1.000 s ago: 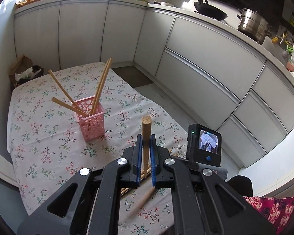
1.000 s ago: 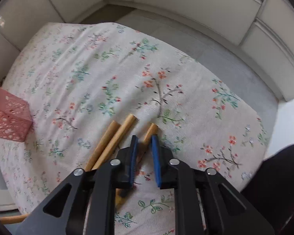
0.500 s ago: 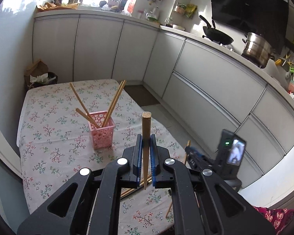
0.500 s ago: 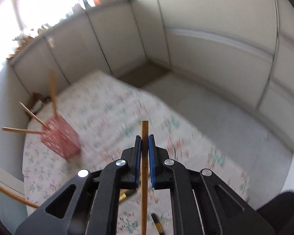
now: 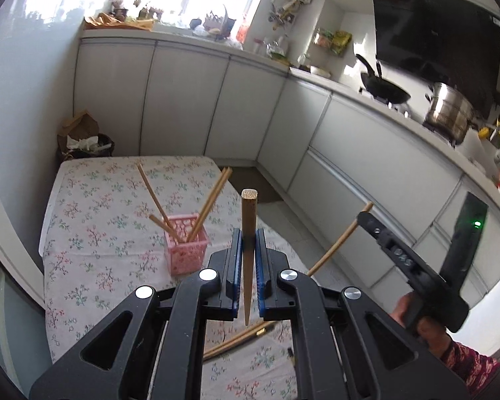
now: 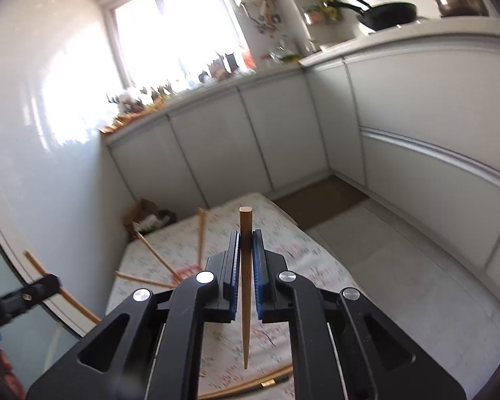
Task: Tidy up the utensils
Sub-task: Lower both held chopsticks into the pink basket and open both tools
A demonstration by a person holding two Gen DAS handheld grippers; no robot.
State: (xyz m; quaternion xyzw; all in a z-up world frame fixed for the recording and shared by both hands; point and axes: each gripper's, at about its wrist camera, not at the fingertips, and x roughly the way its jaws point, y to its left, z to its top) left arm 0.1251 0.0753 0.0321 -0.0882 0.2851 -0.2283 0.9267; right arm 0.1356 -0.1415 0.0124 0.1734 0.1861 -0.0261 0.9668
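Both grippers have risen off the table since a second ago, the right one far more: then it was down at the loose chopsticks on the cloth, its jaws just closing around one. Now the right gripper (image 6: 245, 260) pinches a chopstick (image 6: 244, 300) between its blue pads, thick end up and tapered tip hanging below the jaws, well clear of the cloth. The left gripper (image 5: 248, 263) is likewise pressed onto its own chopstick (image 5: 249, 233), held the same way, blunt end up.

Carrying each stick upright, tip down, makes sense: that is the way it has to enter the pink basket (image 5: 185, 248), which stands on the floral tablecloth (image 5: 93, 233) about midway along the table, nearer its left edge in the left wrist view. Several chopsticks already lean out of the basket in different directions, so a new one has to drop through the gaps between them.

A few chopsticks (image 5: 236, 340) lie on the cloth at the near edge of the table, not yet collected. In the left wrist view the right gripper shows at the right, over the table's right edge, a hand (image 5: 416, 320) around its handle.

I judge the lift done and the carry toward the basket next; the leaning sticks could deflect an incoming tip.
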